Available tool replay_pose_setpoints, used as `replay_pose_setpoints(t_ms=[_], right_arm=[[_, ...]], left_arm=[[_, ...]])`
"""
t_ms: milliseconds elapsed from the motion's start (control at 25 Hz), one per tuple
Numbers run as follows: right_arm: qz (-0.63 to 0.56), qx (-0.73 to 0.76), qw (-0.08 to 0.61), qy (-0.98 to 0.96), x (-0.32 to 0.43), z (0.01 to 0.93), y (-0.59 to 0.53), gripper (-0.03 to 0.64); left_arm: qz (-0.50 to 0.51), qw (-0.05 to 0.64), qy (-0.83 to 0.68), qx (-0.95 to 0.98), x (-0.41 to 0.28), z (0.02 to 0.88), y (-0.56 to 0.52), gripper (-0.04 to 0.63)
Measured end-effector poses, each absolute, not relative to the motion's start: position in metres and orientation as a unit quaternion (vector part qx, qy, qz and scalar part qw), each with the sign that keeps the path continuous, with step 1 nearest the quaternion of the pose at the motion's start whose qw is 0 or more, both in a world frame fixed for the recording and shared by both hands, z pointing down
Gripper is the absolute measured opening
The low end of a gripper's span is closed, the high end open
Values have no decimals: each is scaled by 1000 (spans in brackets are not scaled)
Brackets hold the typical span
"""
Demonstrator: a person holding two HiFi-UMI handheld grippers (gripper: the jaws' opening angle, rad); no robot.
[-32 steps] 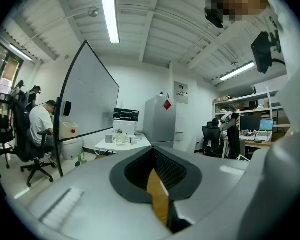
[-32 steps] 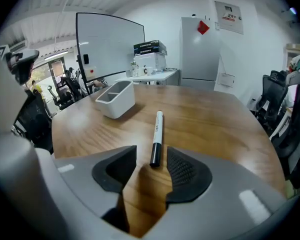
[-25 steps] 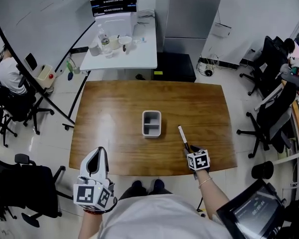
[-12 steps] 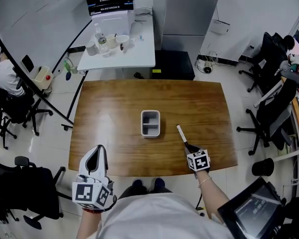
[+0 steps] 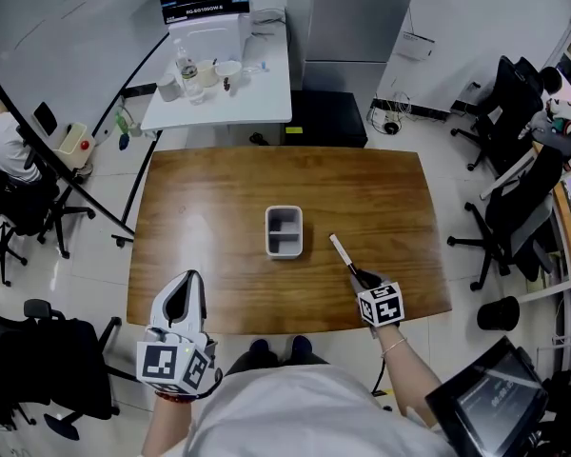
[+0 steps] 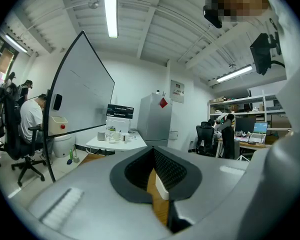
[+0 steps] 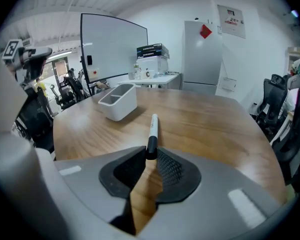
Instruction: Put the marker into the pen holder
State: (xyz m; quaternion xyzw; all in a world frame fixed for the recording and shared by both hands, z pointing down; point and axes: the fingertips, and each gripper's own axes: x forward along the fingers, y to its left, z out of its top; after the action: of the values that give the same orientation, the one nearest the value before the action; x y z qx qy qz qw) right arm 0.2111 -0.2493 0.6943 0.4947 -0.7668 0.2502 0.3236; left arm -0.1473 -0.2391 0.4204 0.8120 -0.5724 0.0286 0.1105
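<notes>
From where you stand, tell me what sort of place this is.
Most likely an office or lab workroom. Wheeled office chairs stand on either side of a wooden table, a large whiteboard stands beside it, and desks with monitors sit further back.

The floor (image 5: 438,150) is of pale, glossy tiles. A brown wooden table (image 5: 219,198) stands in the middle. Behind it is a white side table (image 5: 257,103) with bottles and cups. A grey cabinet (image 5: 362,12) stands against the white wall. A big whiteboard (image 5: 57,27) is at the left, black office chairs (image 5: 514,208) at the right. A long lamp (image 6: 110,9) shines on the ceiling.
</notes>
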Motion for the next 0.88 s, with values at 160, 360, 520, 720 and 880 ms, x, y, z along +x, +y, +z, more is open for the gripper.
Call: replay_pose_setpoints(t_ms=[160, 360, 520, 720, 880], right_arm=[[252, 507, 282, -774, 208, 667, -251, 55], [243, 509, 242, -789, 195, 639, -252, 55], [229, 513, 232, -794, 192, 626, -253, 55], [203, 519, 213, -802, 185, 601, -257, 55], [189, 520, 192, -811, 177, 578, -261, 55]], left_arm=[[25, 113, -567, 816, -144, 421, -241, 3], [23, 112, -564, 818, -146, 422, -241, 3], [22, 114, -564, 817, -149, 421, -240, 3], [22, 116, -559, 821, -147, 423, -238, 3], [22, 117, -555, 823, -144, 424, -238, 3]])
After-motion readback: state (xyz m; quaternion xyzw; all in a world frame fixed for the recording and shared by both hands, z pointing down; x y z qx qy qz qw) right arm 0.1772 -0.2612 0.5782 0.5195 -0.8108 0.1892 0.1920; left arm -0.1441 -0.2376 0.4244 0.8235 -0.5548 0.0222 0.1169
